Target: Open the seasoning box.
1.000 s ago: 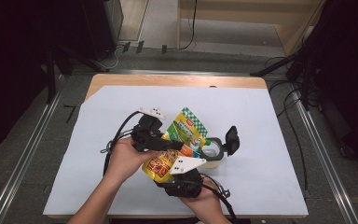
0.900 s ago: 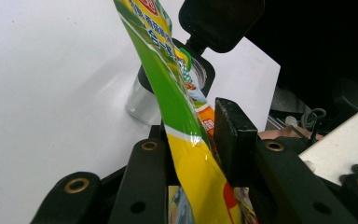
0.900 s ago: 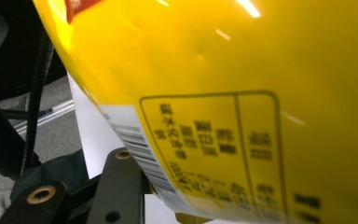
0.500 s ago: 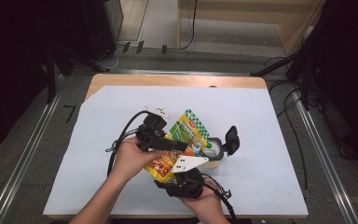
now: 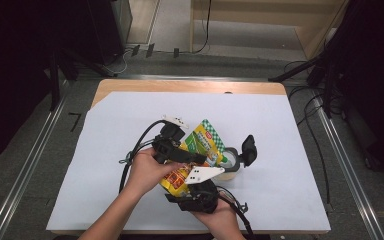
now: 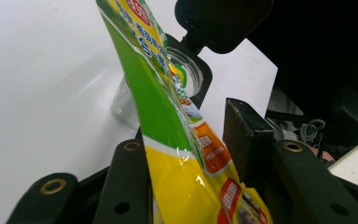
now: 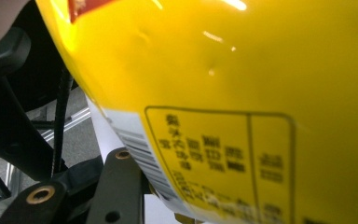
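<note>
Around the table we see only room fittings

We see a white sheet [image 5: 130, 125] covering most of the wooden table [image 5: 190, 86], leaving bare wood along the far edge and at the far left corner. Metal rails [image 5: 30, 170] run along the floor beside the left and right edges. Beyond the far edge stands a pale wooden cabinet [image 5: 260, 20], and black cables [image 5: 310, 130] trail across the grey floor [image 5: 80, 110] off the right edge.
</note>
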The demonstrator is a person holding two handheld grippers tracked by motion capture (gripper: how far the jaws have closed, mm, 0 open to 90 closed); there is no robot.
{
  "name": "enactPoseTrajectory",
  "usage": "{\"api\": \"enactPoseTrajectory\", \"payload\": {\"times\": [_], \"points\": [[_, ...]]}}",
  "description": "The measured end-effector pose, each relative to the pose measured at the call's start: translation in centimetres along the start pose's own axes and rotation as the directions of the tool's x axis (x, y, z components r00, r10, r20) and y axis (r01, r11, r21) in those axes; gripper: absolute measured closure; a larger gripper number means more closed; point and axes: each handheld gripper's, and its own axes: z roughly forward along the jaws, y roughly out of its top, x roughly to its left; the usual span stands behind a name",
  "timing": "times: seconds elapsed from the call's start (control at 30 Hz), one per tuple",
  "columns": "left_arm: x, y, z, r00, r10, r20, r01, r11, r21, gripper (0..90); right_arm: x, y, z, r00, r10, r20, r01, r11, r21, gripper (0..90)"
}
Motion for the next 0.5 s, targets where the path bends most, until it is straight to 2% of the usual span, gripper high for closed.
{"api": "enactPoseTrajectory", "payload": {"times": [0.17, 0.27, 0.4, 0.5], "points": [[0.37, 0.15, 0.18, 0.9992, -0.020, 0.035, 0.020, 0.9998, -0.004, 58.3, -0.08, 0.08, -0.21, 0.9998, 0.013, -0.014, -0.013, 1.000, -0.011, 62.3], [0.17, 0.18, 0.35, 0.9998, -0.013, 0.014, 0.013, 0.9999, 0.000, 60.7, 0.00, 0.06, -0.18, 1.0000, 0.006, 0.000, -0.006, 1.000, -0.008, 61.7], [0.02, 0.24, 0.44, 0.9996, -0.023, -0.017, 0.023, 0.9997, 0.004, 66.0, 0.16, 0.07, -0.14, 0.9998, -0.012, 0.016, 0.012, 1.000, 0.005, 59.8], [-0.08, 0.26, 0.51, 0.9990, -0.028, -0.035, 0.029, 0.9995, 0.012, 70.1, 0.58, 0.06, 0.10, 0.9978, -0.047, 0.047, 0.046, 0.999, 0.023, 55.6]]}}
